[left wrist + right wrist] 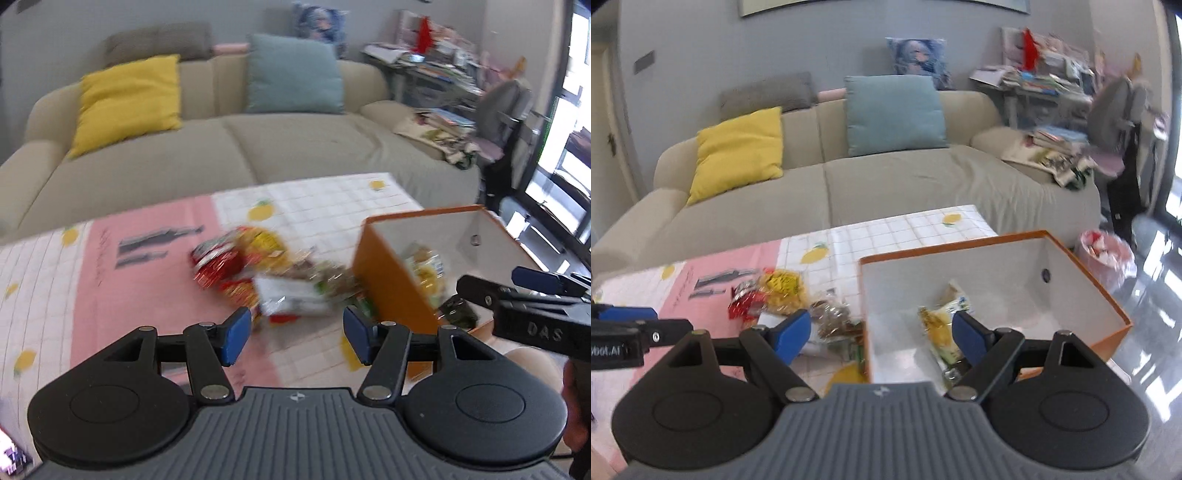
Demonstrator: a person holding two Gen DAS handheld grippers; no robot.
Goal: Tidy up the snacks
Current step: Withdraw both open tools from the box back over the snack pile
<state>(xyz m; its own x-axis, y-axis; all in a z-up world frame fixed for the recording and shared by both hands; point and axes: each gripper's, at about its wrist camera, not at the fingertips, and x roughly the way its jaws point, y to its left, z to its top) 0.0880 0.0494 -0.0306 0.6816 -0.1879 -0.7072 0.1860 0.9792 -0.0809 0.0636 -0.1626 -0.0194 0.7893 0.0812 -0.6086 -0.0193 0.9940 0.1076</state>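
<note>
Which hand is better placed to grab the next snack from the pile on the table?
Probably left: the left gripper is open, facing the snack pile. The right gripper sits over the orange box.

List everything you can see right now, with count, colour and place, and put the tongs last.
Orange cardboard box with white inside: one, on the table's right end.
Yellow-and-white snack packet: one, inside the box.
Loose snack packets: a blurred heap, red, yellow, white, brown; on the table left of the box.
Lemon-print tablecloth, white and pink: one, covering the table.
Beige sofa: one, behind the table.
Yellow cushion: one, sofa's left.
Teal cushion: one, sofa's middle.
Pink-lined bin: one, floor, right.
Left tongs: open, empty, over the heap.
Right tongs: open, empty, over the box's edge.
</note>
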